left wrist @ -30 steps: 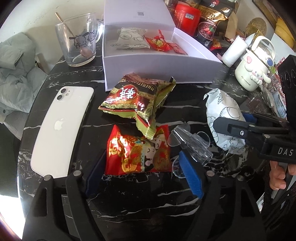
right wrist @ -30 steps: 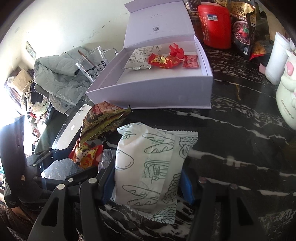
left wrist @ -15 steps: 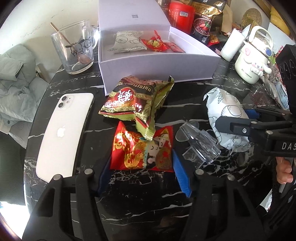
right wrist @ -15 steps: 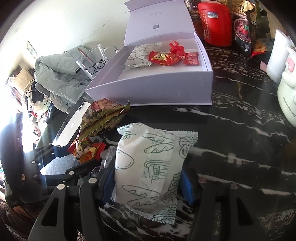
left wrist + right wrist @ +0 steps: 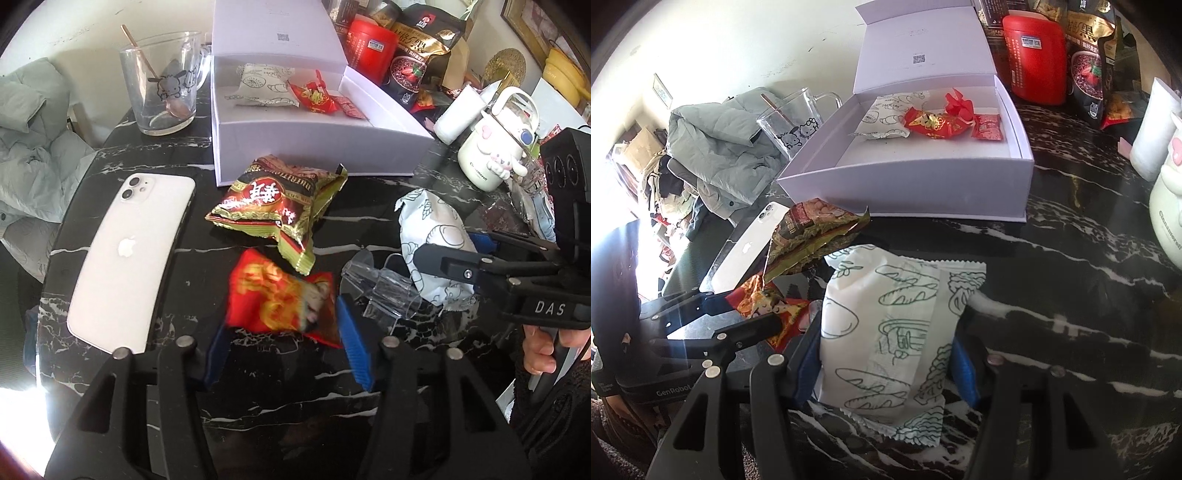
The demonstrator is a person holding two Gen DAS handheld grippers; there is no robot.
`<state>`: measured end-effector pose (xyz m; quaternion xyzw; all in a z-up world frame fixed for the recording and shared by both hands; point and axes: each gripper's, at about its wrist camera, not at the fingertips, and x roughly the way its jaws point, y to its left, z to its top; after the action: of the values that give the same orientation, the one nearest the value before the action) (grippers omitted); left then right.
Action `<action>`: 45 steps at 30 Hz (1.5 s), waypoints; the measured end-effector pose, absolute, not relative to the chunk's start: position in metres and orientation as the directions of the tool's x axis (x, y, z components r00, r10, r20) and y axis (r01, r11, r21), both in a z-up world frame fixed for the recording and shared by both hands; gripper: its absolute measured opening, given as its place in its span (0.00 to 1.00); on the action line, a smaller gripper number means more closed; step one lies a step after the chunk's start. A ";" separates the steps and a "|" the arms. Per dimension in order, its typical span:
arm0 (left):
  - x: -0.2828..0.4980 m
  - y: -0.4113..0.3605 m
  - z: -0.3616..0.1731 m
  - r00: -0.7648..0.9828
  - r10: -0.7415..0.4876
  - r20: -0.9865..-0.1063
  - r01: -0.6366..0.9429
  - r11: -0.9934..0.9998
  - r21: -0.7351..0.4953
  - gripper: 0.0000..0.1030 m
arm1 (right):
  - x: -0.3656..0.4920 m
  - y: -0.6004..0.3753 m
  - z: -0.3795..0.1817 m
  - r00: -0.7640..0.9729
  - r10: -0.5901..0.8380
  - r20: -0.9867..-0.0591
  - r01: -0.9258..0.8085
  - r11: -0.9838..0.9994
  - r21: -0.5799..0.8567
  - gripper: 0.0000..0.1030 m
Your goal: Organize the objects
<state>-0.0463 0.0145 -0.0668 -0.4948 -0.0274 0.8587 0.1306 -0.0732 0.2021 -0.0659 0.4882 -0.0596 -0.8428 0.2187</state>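
While each tool [image 5: 280, 343] [image 5: 886, 354] grips a packet, a clear stand [image 5: 384, 291] sits between them.

Our left gripper [image 5: 284, 343] sits low over the table, its blue pads clamped on a red packet [image 5: 282, 299]. Our right gripper [image 5: 886, 363] grips a white packet [image 5: 897, 332] between its fingers, low and level.
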 end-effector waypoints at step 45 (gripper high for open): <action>-0.046 0.046 -0.083 -0.439 0.251 -0.863 -0.424 -0.904 -0.048 0.73 | -0.059 0.211 -0.073 -0.418 -0.376 -0.827 0.317 -0.913 0.255 0.59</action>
<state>-0.0462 0.0457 -0.0825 -0.4903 0.0881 0.8437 0.2002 -0.0593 0.2105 -0.0731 0.4984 -0.0295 -0.8416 0.2060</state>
